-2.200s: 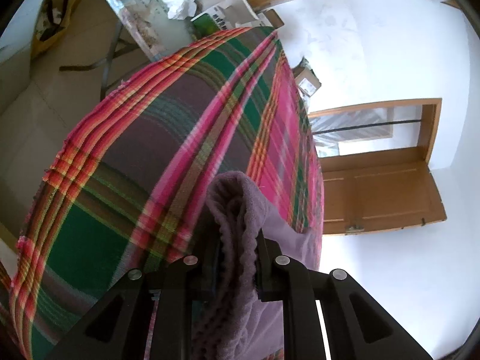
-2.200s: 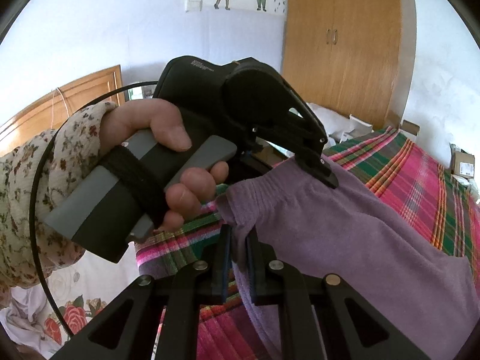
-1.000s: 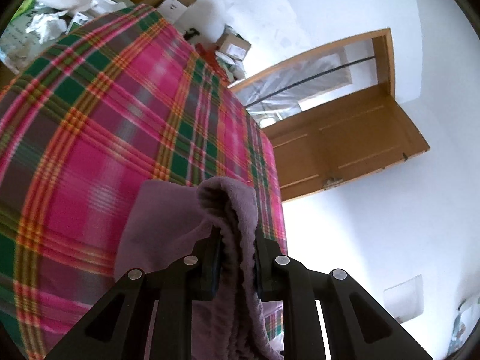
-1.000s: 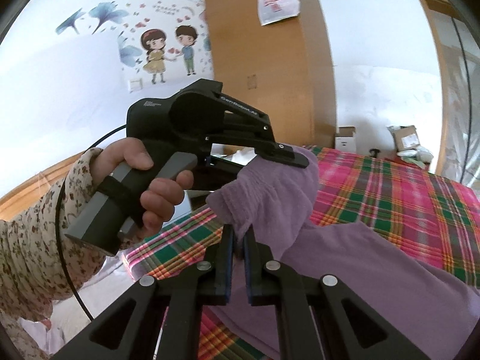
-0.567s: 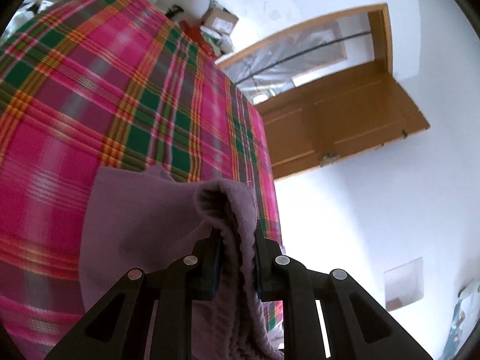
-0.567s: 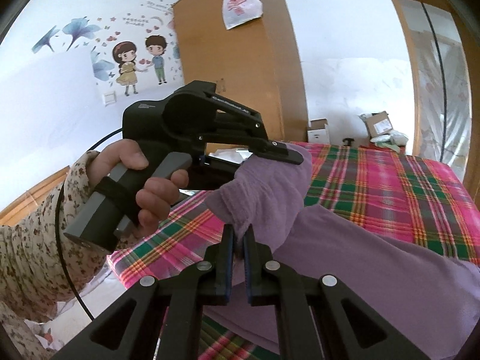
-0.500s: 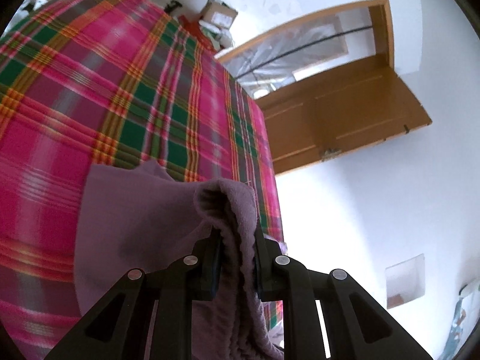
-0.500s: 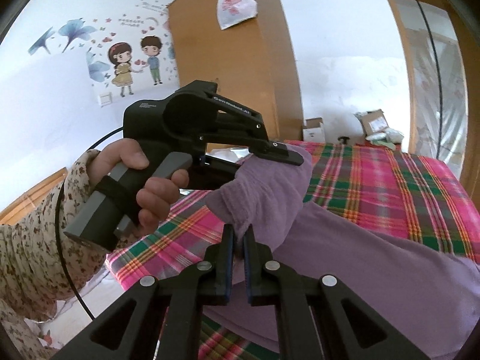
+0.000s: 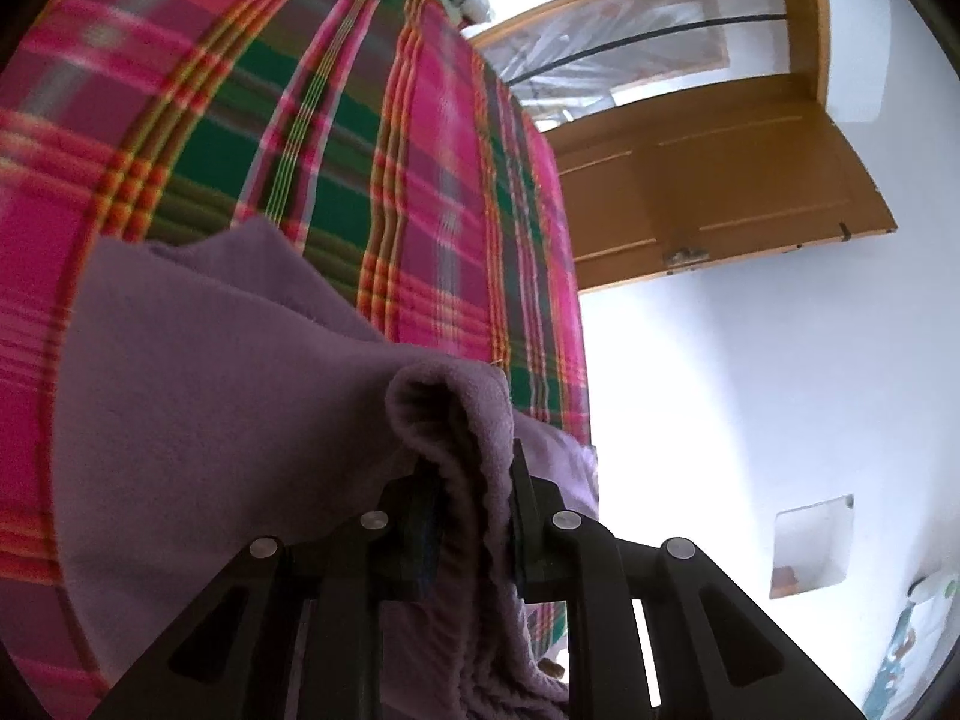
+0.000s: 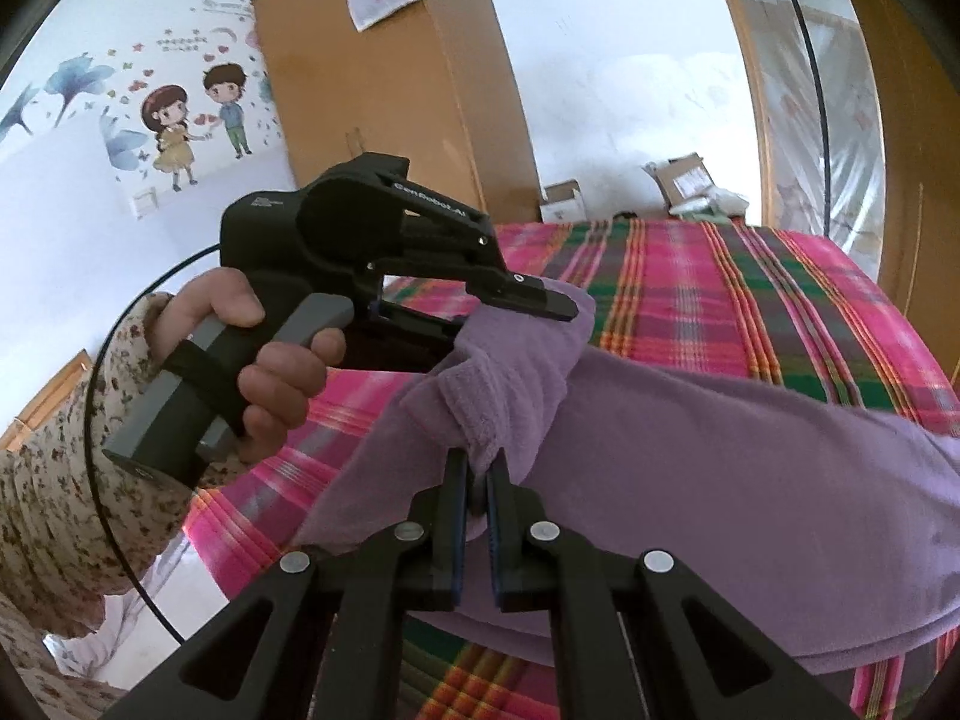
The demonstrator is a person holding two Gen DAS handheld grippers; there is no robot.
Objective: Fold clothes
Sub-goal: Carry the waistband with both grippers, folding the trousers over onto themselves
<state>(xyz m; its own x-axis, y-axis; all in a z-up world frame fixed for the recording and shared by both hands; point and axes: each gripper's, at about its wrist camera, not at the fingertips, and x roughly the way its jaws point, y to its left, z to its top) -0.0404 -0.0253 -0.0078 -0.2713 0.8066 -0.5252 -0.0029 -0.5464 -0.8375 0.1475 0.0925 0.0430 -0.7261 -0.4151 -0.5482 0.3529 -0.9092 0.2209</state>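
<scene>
Purple fleece garment (image 10: 720,456): one item, spread ahead of both grippers on one plaid bedspread (image 10: 750,294). Left gripper (image 9: 471,498) clamps a bunched hem fold; right gripper (image 10: 474,495) pinches the adjoining edge. One hand (image 10: 258,360) grips the left tool.

The part of the purple garment (image 9: 228,420) pinched in the left gripper (image 9: 474,498) is hidden between the pads, and its lower end runs off the bottom edge. The plaid bedcover (image 9: 252,138) is smeared with blur at upper left. In the right wrist view the garment covers much of the bedcover and is cut off at right; the right gripper (image 10: 474,486) hides the edge it clamps. The lettering on the wall sticker (image 10: 180,132) is too small to read
</scene>
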